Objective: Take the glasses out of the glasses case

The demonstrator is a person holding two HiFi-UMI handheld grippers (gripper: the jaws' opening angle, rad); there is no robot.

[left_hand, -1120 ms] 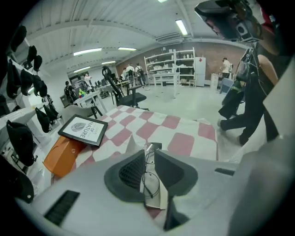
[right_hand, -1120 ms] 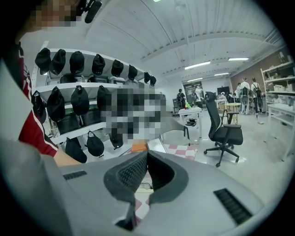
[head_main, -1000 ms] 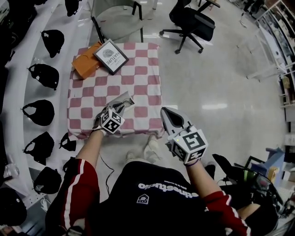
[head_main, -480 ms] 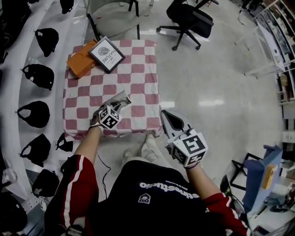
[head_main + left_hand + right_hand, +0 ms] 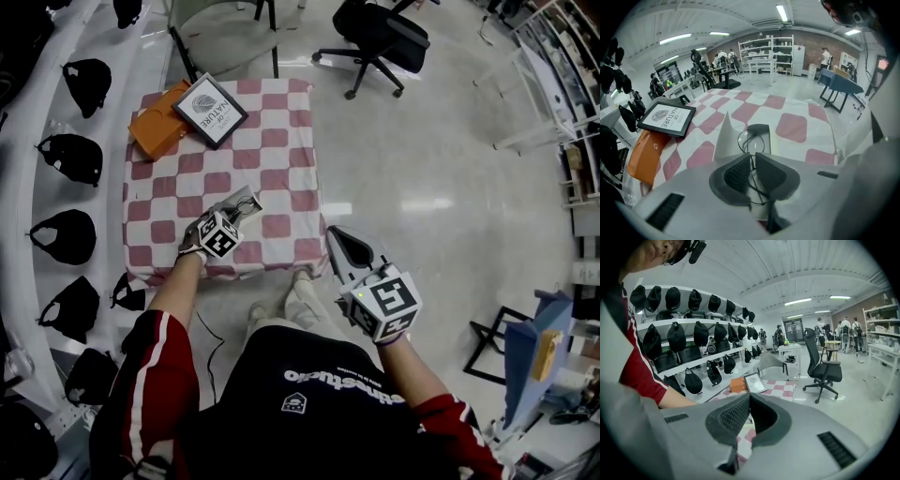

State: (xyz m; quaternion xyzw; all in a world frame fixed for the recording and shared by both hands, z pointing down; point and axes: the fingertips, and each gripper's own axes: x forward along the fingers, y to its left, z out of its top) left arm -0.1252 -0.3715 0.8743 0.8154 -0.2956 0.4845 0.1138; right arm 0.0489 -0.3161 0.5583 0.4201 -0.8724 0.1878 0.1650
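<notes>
Thin wire-framed round glasses are pinched between the shut jaws of my left gripper. One lens sticks out past the fingertips. Right beneath them on the checked tablecloth lies the grey-white glasses case, with one white flap standing up. From the head view, the left gripper is over the table's near edge at the case; the glasses are too thin to make out there. My right gripper hangs off the table's near right corner, over the floor, shut and empty.
A framed print leans on an orange box at the table's far left corner. Black caps line white shelves on the left. An office chair stands on the floor beyond the table.
The head view has drifted, so the table sits a little higher and further left. Both grippers keep about the same places relative to it.
</notes>
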